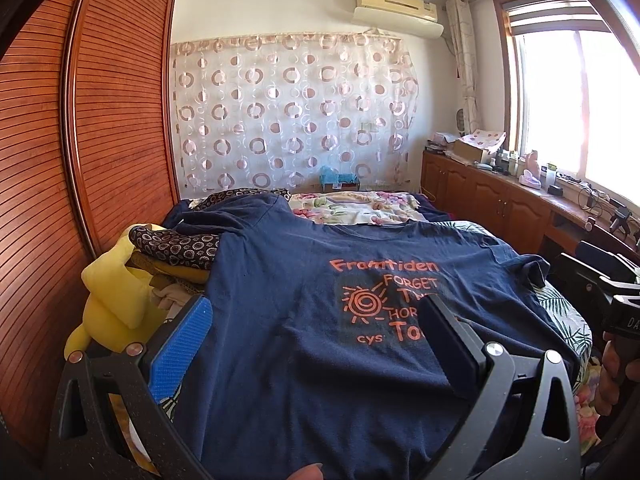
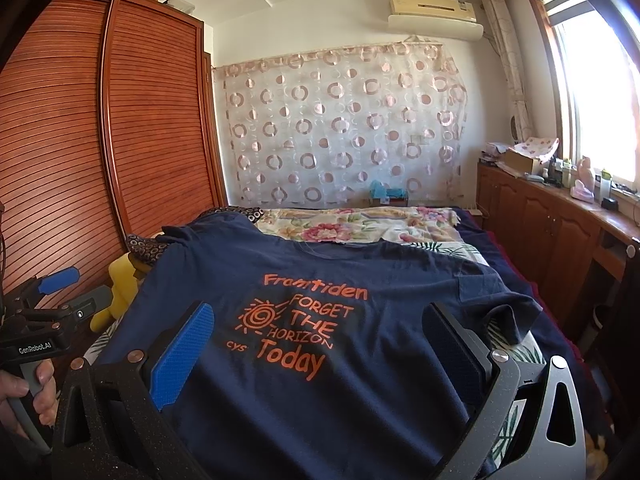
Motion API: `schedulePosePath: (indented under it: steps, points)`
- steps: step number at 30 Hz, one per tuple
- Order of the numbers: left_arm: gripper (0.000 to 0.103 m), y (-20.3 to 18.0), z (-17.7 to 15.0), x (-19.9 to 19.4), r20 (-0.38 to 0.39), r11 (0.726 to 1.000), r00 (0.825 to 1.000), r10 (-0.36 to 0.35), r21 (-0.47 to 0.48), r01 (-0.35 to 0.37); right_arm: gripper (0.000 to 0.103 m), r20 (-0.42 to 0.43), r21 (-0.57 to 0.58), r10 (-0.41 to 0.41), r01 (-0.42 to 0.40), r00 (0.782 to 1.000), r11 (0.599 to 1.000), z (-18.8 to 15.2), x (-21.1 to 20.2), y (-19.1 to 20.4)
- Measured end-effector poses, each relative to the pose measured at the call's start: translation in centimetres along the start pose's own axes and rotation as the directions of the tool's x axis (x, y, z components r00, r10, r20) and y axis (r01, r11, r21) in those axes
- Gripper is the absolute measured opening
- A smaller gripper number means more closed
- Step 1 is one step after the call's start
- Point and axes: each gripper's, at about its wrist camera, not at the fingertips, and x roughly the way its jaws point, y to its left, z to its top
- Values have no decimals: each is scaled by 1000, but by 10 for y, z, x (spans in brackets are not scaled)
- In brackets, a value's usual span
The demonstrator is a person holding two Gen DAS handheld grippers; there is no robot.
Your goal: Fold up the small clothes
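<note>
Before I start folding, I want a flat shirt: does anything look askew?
Yes. The navy T-shirt lies mostly flat, print up, but its right sleeve is curled and bunched, and its far left shoulder drapes over the clothes pile beside it.

One navy T-shirt (image 2: 320, 360), one pile of folded clothes (image 1: 176, 264), two open claws.
</note>
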Motion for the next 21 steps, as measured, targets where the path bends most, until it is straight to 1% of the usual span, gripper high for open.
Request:
schedulePosePath:
  steps: [21]
  points:
    - [103,0,-1,0,-1,1000,1000,5,1,-5,103,-7,3,3,-3,1000,1000,-1,3,2]
